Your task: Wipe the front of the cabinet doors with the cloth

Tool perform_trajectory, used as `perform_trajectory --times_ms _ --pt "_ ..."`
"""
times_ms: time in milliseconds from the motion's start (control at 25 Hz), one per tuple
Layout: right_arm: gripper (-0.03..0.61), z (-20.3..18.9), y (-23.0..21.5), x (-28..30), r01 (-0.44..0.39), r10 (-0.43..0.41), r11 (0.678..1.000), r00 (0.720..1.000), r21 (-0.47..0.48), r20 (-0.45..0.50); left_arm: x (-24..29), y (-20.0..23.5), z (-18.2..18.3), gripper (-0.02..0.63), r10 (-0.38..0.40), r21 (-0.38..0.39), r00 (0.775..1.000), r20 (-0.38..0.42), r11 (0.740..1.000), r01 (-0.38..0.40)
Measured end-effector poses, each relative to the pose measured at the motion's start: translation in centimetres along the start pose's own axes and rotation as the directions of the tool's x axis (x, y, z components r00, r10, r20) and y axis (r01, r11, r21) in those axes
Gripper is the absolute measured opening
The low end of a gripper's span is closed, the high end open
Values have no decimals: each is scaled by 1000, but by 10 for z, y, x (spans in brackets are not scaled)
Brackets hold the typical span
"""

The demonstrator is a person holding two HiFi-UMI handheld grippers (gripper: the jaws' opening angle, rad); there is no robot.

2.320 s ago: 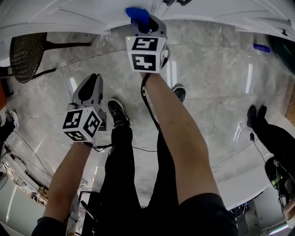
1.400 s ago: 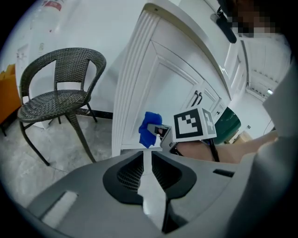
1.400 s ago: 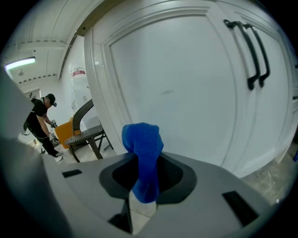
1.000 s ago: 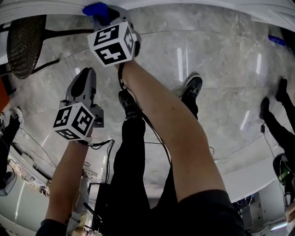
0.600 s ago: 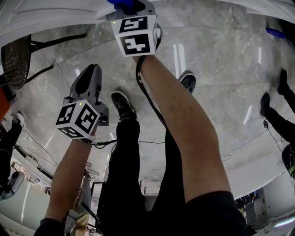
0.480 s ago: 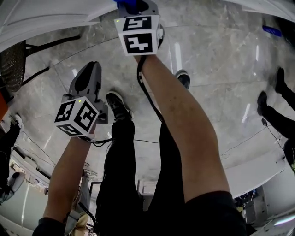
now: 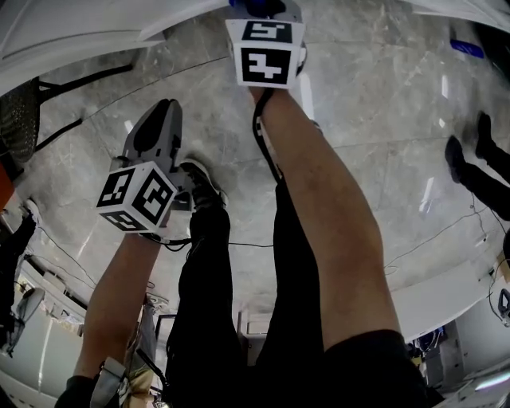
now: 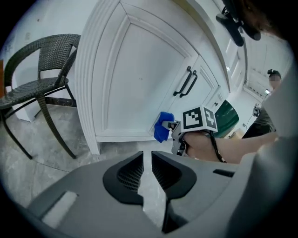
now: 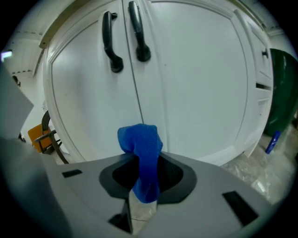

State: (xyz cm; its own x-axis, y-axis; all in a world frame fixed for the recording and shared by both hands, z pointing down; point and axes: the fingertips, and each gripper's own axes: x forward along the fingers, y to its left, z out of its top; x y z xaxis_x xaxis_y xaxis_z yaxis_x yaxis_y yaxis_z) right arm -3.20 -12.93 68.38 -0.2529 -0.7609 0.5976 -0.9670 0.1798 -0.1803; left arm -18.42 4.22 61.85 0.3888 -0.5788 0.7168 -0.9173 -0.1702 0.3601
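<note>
The white cabinet doors [image 9: 186,83] fill the right gripper view, with two black handles [image 9: 138,32] at the middle seam. My right gripper [image 9: 144,160] is shut on a blue cloth [image 9: 142,153] that bunches up between its jaws, close to the lower part of the doors. In the left gripper view the cloth [image 8: 163,126] touches the bottom edge of a door [image 8: 139,79], held by the right gripper [image 8: 174,132]. In the head view the right gripper [image 7: 267,9] is at the top edge. My left gripper [image 7: 159,119] hangs lower left over the floor, shut on nothing.
A dark wicker chair [image 8: 37,69] stands left of the cabinet. A green object [image 9: 281,88] and a small blue item [image 9: 272,142] on the floor are at the cabinet's right. Another person's feet [image 7: 470,159] are at the right. My own legs [image 7: 239,279] and a cable are below.
The right gripper with the cloth swept left along the doors, then back to the right and a little higher. The left gripper stayed at about the same spot.
</note>
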Motion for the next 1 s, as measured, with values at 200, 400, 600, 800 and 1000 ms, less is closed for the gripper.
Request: perform_trajectory --times_ms 200,400,600,800,1000 --pt "87 -25 18 4 51 -48 997 998 63 -44 -18 36 -5 57 22 -27 1000 5 999 -22" --pt "87 -44 124 19 -110 109 994 990 -5 -86 -51 77 -1 57 57 -69 998 34 996 -54" --pt "87 -62 231 44 -287 279 954 956 -90 -94 -77 113 -14 57 67 -57 997 29 996 -66" --pt "87 -84 301 68 -349 339 935 932 -69 -124 -112 163 -31 57 118 -101 993 5 988 -117" --pt "87 -80 252 76 -275 276 961 952 24 -133 -105 152 -39 57 124 -153 992 10 981 -121"
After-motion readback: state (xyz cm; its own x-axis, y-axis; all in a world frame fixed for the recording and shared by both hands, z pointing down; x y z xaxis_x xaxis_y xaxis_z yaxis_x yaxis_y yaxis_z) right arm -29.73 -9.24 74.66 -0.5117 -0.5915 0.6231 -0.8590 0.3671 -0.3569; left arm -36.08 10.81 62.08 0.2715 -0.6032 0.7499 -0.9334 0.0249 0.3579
